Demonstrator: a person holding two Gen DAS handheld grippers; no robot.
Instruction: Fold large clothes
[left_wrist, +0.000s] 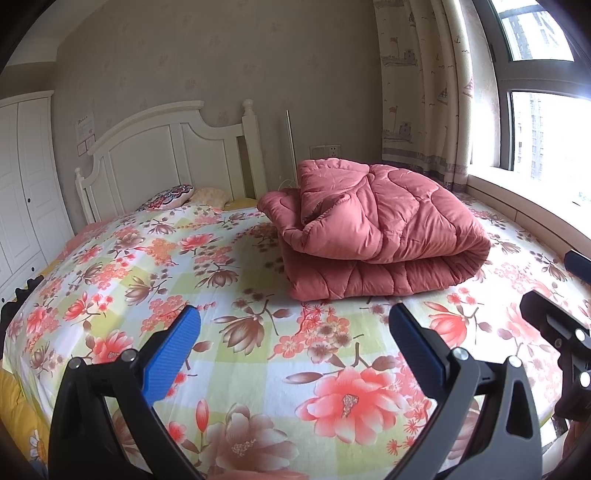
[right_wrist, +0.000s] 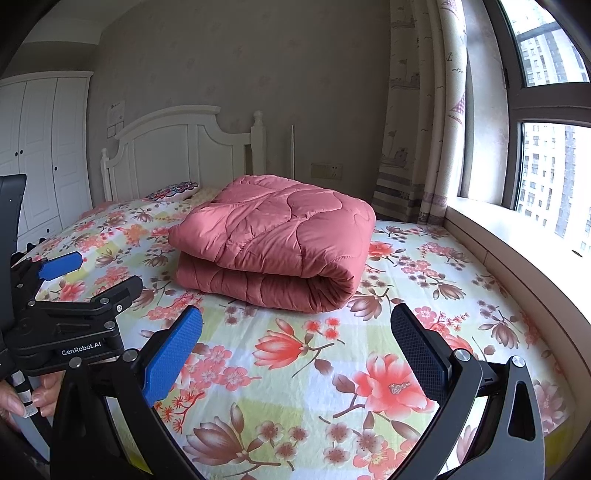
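A thick pink quilted blanket (left_wrist: 373, 229) lies folded into a bulky stack on the floral bed sheet (left_wrist: 207, 288), toward the far right of the bed. The right wrist view shows the same folded blanket (right_wrist: 273, 240) with its rounded fold facing right. My left gripper (left_wrist: 295, 325) hovers open over the sheet, short of the blanket, its blue pads holding nothing. My right gripper (right_wrist: 297, 326) is also open and empty, just in front of the blanket's near edge. In the right wrist view the left gripper (right_wrist: 62, 280) appears at the left, held by a hand (right_wrist: 22, 402).
A white headboard (left_wrist: 166, 155) and pillows (left_wrist: 173, 194) stand at the bed's far end. A white wardrobe (left_wrist: 26, 184) is at the left. Curtains (right_wrist: 413, 110) and a window with a sill (right_wrist: 517, 229) run along the right side.
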